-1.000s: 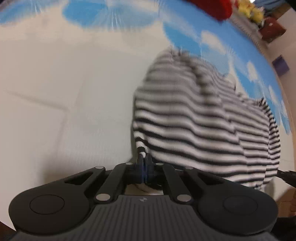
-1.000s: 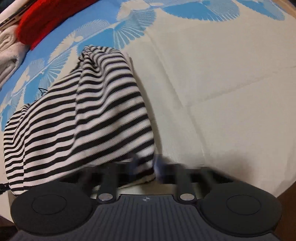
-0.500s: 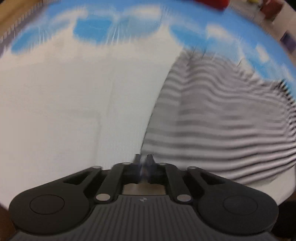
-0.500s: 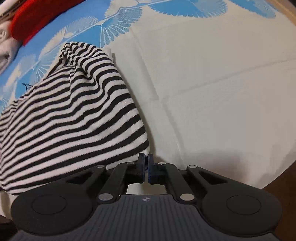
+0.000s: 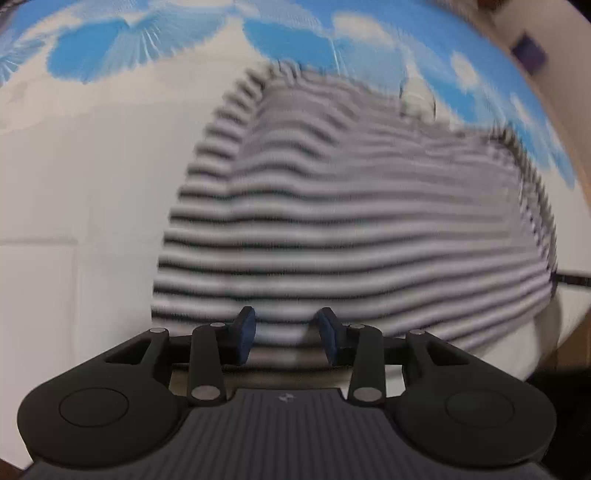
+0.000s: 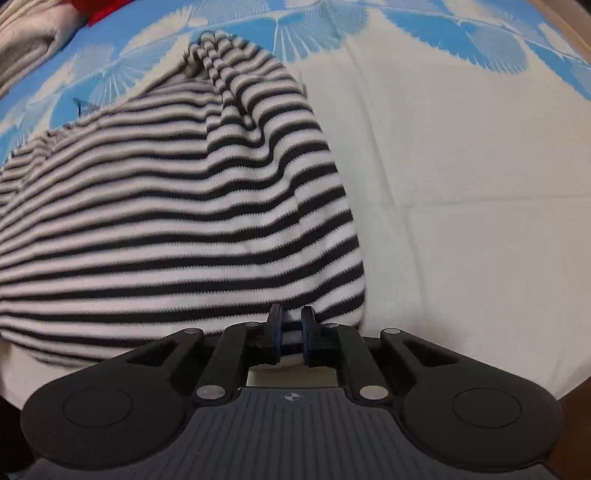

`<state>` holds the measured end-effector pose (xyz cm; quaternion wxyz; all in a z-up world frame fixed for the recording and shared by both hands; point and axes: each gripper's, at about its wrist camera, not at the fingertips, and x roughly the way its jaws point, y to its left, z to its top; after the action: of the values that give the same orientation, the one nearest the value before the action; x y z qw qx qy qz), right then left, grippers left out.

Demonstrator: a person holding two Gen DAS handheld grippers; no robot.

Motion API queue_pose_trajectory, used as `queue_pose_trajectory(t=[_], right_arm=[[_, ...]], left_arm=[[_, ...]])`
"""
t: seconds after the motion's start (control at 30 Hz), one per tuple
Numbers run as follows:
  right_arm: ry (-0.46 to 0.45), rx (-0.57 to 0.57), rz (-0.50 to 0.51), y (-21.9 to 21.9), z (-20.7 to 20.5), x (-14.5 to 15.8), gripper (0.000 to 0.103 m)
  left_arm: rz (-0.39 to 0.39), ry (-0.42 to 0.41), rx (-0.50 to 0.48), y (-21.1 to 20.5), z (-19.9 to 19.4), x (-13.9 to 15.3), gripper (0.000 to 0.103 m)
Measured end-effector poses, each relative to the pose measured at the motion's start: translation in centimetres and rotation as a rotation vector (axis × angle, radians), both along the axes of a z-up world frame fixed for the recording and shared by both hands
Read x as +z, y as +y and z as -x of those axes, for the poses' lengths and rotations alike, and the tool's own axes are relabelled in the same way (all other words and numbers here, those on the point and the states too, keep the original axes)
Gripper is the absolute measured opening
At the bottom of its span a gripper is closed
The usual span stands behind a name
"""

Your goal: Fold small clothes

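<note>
Below the left wrist camera, the left hand-held gripper (image 5: 286, 334) points steeply down with its jaws opening; its blue pads (image 5: 244, 334) stand clearly apart, and the near hem of the black-and-white striped knit garment (image 5: 351, 229) lies in the gap without either pad pressing on it. That garment, blurred in this view, spreads from about 6 o'clock up toward 1 o'clock over a cream sheet with a blue fan print (image 5: 85, 177); a dark purple object (image 5: 529, 51) sits far off at 2 o'clock. From the right wrist camera, the right hand-held gripper (image 6: 291, 334) also points down, its jaws opening though only a narrow gap shows, with the garment's striped hem (image 6: 288, 328) between the pads and no firm pinch visible. Here the garment fills the view from 9 o'clock to centre, bunched to a peak at 11 o'clock, lying on the same sheet. A beige cloth (image 6: 33, 33) and a red item (image 6: 96, 13) lie at 10 to 11 o'clock, well apart from the garment.
</note>
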<state>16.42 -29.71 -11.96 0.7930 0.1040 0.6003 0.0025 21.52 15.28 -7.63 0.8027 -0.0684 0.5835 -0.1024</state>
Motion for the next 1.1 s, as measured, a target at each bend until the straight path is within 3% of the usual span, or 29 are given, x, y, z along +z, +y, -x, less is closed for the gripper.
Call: queue_pose_trajectory(t=[0.07, 0.13, 0.2, 0.43, 0.6, 0.77, 0.93, 1.03, 1.1], right_arm=[[-0.058, -0.012, -0.015, 0.1, -0.1, 1.2, 0.012], [-0.121, -0.012, -0.061, 0.4, -0.5, 2.2, 0.013], [-0.169, -0.006, -0.069, 0.8, -1.1, 2.8, 0.021], [-0.240, 0.015, -0.078, 4.2, -3.6, 3.2, 0.027], [-0.208, 0.044, -0.044, 6.2, -4.8, 2.4, 0.029], [-0.076, 0.028, 0.067, 6.5, -6.0, 0.1, 0.030], [-0.100, 0.015, 0.053, 6.4, -6.2, 0.6, 0.031], [-0.175, -0.039, 0.059, 5.3, -6.1, 1.6, 0.031], [-0.164, -0.086, 0.125, 4.2, -6.2, 1.2, 0.034]], left_arm=[[0.017, -0.068, 0.023, 0.1, -0.4, 1.2, 0.042], [-0.012, -0.106, 0.041, -1.0, -1.1, 1.8, 0.042], [-0.045, -0.132, 0.041, -2.1, -2.0, 2.1, 0.042], [-0.044, -0.179, 0.041, -5.4, -4.3, 1.6, 0.042], [-0.041, -0.172, 0.029, -6.5, -5.4, 1.0, 0.042], [-0.052, -0.157, 0.025, -6.8, -6.4, 0.3, 0.042], [-0.117, -0.131, 0.083, -5.8, -7.6, -0.7, 0.042], [-0.094, -0.108, 0.135, -4.6, -8.2, -1.2, 0.042], [-0.082, -0.105, 0.143, -4.4, -8.1, -1.3, 0.042]])
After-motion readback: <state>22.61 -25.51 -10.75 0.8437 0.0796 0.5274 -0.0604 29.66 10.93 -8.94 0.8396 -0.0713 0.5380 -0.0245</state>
